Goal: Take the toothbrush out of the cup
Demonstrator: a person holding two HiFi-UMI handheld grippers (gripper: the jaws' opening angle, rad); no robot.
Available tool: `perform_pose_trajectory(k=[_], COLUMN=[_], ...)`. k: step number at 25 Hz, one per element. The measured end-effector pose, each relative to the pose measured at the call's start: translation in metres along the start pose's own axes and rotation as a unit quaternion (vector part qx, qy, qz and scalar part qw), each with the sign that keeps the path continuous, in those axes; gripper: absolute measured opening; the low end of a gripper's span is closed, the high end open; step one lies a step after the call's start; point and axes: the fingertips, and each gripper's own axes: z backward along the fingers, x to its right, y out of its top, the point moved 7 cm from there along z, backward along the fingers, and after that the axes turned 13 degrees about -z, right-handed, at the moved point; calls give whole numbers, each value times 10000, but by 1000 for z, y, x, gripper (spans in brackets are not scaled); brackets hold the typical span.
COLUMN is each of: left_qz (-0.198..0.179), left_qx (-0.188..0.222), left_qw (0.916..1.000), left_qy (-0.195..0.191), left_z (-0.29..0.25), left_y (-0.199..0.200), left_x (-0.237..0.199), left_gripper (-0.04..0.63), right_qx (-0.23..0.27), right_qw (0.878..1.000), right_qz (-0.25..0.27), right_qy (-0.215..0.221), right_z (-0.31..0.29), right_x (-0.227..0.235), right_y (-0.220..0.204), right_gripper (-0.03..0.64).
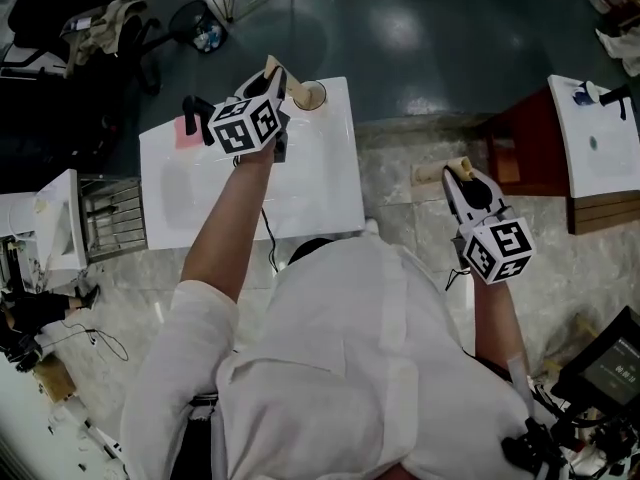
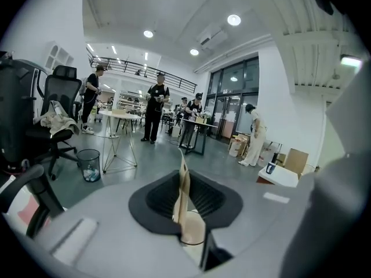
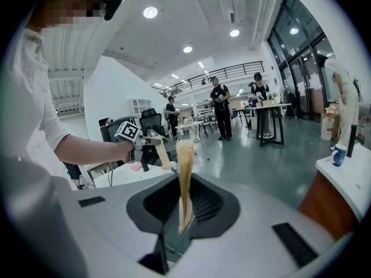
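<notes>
A small tan cup (image 1: 311, 95) stands at the far edge of the white table (image 1: 250, 193). My left gripper (image 1: 272, 68) reaches over it, its tan pads closed together. In the left gripper view the cup (image 2: 194, 233) sits right under the jaws of the left gripper (image 2: 184, 193), and a thin pale stick, the toothbrush (image 2: 184, 160), shows pinched between them. Its head is hidden. My right gripper (image 1: 458, 171) hangs over the floor to the right of the table. In its own view the right gripper (image 3: 184, 178) is shut with nothing in it.
A pink patch (image 1: 187, 133) lies on the table's left far corner. A second white table (image 1: 600, 138) on a brown cabinet stands at the right, a wire rack (image 1: 110, 218) at the left. A waste bin (image 1: 205, 30) and an office chair (image 2: 58, 114) lie beyond. People stand far off.
</notes>
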Motion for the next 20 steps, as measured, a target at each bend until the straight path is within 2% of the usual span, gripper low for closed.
perform_pose_trajectory(k=[4,12,20], left_qz=[44,67,101], left_qx=[195,848,1023], left_qw=[9998,9964,9946], left_qy=[-43,12,-132], left_z=[13,49,89], left_y=[12,45,62], left_x=[-3,-8,-18], left_gripper=[51,49,49], right_qx=[2,-9,-13], right_qw=[10000,9997,9993], right_qz=[15,69,131], right_qy=[76,232,342], right_z=[-5,-20,-32], right_x=[-7,-22,-53], right_y=[4,4,5], right_gripper=[49,49,49])
